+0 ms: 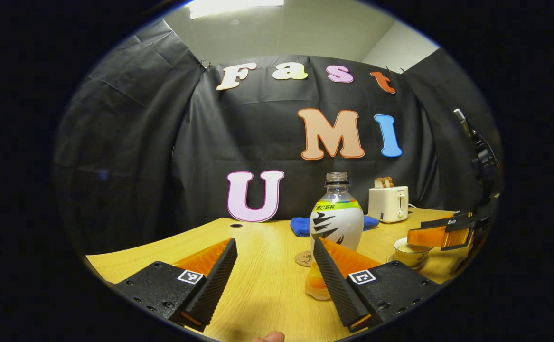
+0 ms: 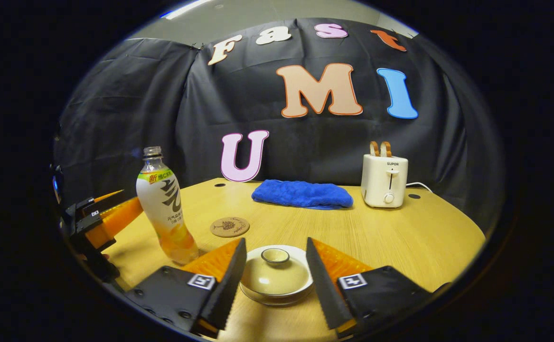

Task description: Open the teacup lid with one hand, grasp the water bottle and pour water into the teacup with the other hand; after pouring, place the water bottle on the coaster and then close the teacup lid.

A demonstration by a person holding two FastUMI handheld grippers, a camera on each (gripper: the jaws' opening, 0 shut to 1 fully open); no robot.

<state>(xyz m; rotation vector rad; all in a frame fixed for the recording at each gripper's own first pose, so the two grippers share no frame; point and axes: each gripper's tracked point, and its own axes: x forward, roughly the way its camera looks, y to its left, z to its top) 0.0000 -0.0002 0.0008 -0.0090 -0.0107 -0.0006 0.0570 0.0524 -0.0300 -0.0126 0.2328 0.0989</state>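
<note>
The right hand-held gripper (image 2: 275,270) stands wide open, empty, fingers flanking the lidded cream ceramic teacup (image 2: 276,274) near the worktop's (image 2: 424,228) front edge, placed to lift its lid. The left hand-held gripper (image 1: 274,268), open and empty, faces the uncapped clear plastic water bottle (image 1: 336,223) beside the round cork coaster (image 2: 230,226).

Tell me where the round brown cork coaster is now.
In the right gripper view, the round brown cork coaster lies flat on the wooden table, between the plastic water bottle and the folded blue towel.

I see a cream lid (image 2: 275,274), a blue towel (image 2: 302,194), a white toaster (image 2: 384,180), and a brown coaster (image 2: 230,226) on my yellow wood-grain table (image 2: 400,228).
</note>
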